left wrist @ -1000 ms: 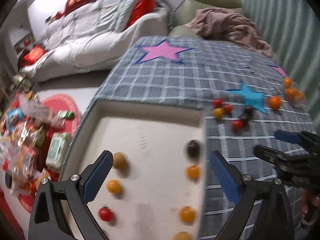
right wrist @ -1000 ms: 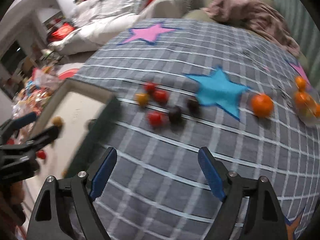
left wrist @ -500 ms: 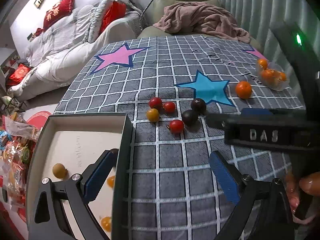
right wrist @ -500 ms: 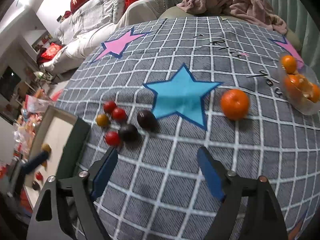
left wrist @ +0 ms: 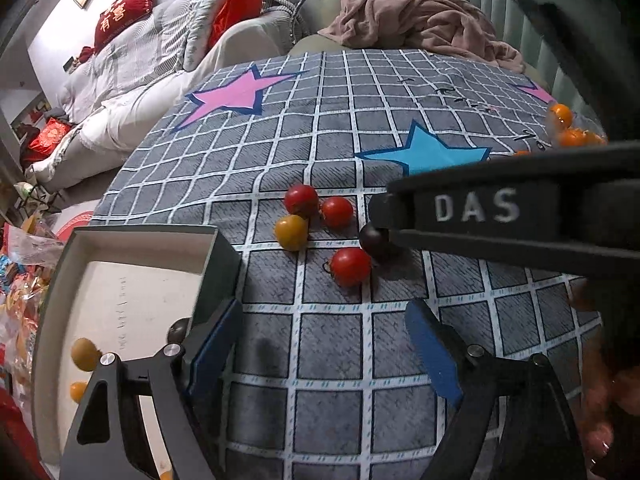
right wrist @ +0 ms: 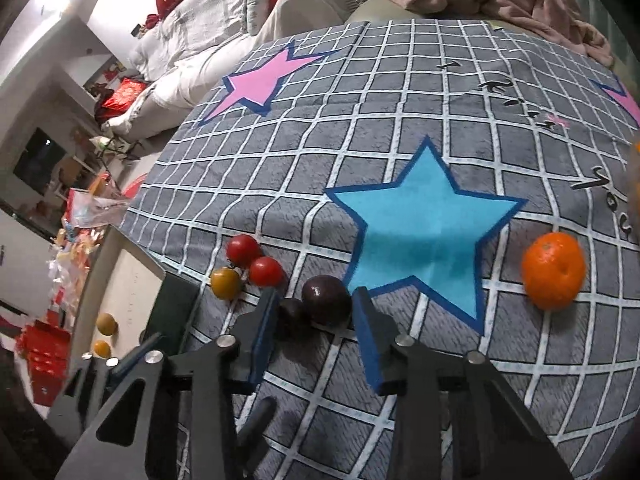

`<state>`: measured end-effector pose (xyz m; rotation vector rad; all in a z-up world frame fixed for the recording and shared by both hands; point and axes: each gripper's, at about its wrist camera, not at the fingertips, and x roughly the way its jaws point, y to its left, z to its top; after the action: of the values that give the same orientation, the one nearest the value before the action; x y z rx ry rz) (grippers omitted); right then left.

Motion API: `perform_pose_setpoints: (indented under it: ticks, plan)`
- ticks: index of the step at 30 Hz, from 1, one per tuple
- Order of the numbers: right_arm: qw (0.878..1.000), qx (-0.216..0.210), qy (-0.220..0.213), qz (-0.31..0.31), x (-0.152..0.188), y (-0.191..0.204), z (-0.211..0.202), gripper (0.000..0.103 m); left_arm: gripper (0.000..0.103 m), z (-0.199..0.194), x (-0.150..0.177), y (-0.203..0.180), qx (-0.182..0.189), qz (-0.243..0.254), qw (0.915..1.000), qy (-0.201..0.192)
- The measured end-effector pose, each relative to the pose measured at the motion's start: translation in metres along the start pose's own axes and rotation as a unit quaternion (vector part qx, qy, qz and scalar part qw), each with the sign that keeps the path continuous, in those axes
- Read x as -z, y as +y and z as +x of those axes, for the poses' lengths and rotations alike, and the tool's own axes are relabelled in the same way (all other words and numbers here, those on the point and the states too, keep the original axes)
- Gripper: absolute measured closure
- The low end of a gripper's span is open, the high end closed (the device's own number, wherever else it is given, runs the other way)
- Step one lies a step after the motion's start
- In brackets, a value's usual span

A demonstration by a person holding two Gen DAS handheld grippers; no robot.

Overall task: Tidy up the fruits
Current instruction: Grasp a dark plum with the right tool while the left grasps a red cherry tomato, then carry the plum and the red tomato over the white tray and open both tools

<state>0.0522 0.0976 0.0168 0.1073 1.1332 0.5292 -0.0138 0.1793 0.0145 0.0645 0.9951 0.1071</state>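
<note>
Now, left wrist view first.
Left gripper [left wrist: 324, 340]: fingers wide apart, nothing between them, low over bare cloth [left wrist: 332, 364] near the table's left edge.
Tray [left wrist: 52, 300]: at the left edge of the table, its dark wall just beside the left finger; a few small fruits lie inside.
Loose fruits: two red tomatoes [left wrist: 302, 199], a yellow one [left wrist: 291, 232] and another red [left wrist: 350, 266] sit mid-table, close together.
Right gripper: crosses this view from the right and hides part of the pile; only one dark plum [left wrist: 374, 240] peeks out at its tip.

Then the right wrist view.
Right gripper [right wrist: 314, 328]: jaws apart, straddling two dark plums [right wrist: 326, 300] at once, not yet closed on either, as far as I can tell.
Orange [right wrist: 553, 275]: alone toward the right edge, well apart from the rest.

Risk, double grab: closing now would likely pinch both plums, and one may squirt out and roll.
Risk, knock-on: the smaller plum touches the left finger, so a nudge could push it into the tomatoes just beside it.
Risk, bruising: plums look soft; a hard squeeze may split them.
Risk, crowding: both grippers are near each other and could collide.
</note>
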Motion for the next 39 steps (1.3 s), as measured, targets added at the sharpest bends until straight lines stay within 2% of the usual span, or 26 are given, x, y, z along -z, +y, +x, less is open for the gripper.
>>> perform_pose_setpoints:
  ticks: [3, 4, 5, 7, 10, 12, 13, 15, 19, 20, 21, 23, 28, 39]
  plan:
    - [0.999, -0.032, -0.004, 0.017, 0.002, -0.011, -0.002, 0.067, 0.018, 0.006, -0.002, -0.002, 0.004, -0.004, 1.0000, 0.003]
    - [0.999, -0.038, -0.007, 0.021, 0.002, -0.014, -0.003, 0.075, 0.018, 0.009, -0.002, -0.002, 0.007, -0.006, 0.9999, 0.005]
    - [0.999, -0.038, -0.006, 0.024, 0.002, -0.017, -0.004, 0.077, 0.018, 0.010, -0.003, -0.002, 0.010, -0.009, 0.9999, 0.003]
    - [0.998, -0.052, -0.003, 0.026, 0.003, -0.021, -0.005, 0.077, 0.018, 0.013, -0.005, -0.003, 0.015, -0.015, 0.9998, 0.001]
    - [0.999, -0.037, -0.001, -0.008, 0.005, -0.014, -0.005, 0.070, 0.018, 0.016, -0.009, -0.006, 0.020, -0.014, 0.9997, -0.006]
    - [0.999, -0.035, 0.006, -0.016, 0.004, -0.010, 0.000, 0.070, 0.033, 0.016, -0.010, -0.008, 0.033, -0.014, 0.9993, -0.013]
    - [0.999, -0.040, 0.007, -0.010, 0.003, -0.010, 0.001, 0.071, 0.037, 0.016, -0.011, -0.009, 0.039, -0.013, 0.9990, -0.014]
    - [0.999, -0.052, 0.009, 0.004, 0.001, -0.013, 0.003, 0.075, 0.054, 0.015, -0.012, -0.010, 0.049, -0.014, 0.9986, -0.014]
    - [0.998, -0.059, -0.012, 0.006, 0.008, -0.017, -0.009, 0.075, 0.060, 0.014, -0.012, -0.013, 0.050, -0.002, 0.9985, -0.020]
    - [0.997, -0.070, -0.016, 0.016, 0.010, -0.021, -0.014, 0.075, 0.064, 0.014, -0.012, -0.013, 0.049, -0.001, 0.9986, -0.022]
    - [0.997, -0.075, -0.020, 0.021, 0.011, -0.024, -0.017, 0.075, 0.073, 0.013, -0.011, -0.014, 0.050, -0.002, 0.9985, -0.021]
    - [0.996, -0.082, -0.028, 0.030, 0.015, -0.031, -0.026, 0.075, 0.082, 0.011, -0.011, -0.011, 0.051, -0.007, 0.9985, -0.020]
    - [0.994, -0.088, -0.038, 0.044, 0.027, -0.044, -0.041, 0.075, 0.082, 0.011, -0.008, -0.001, 0.057, -0.022, 0.9980, -0.014]
    - [0.993, -0.090, -0.039, 0.060, 0.046, -0.059, -0.048, 0.075, 0.081, 0.015, -0.011, -0.005, 0.044, -0.019, 0.9986, -0.020]
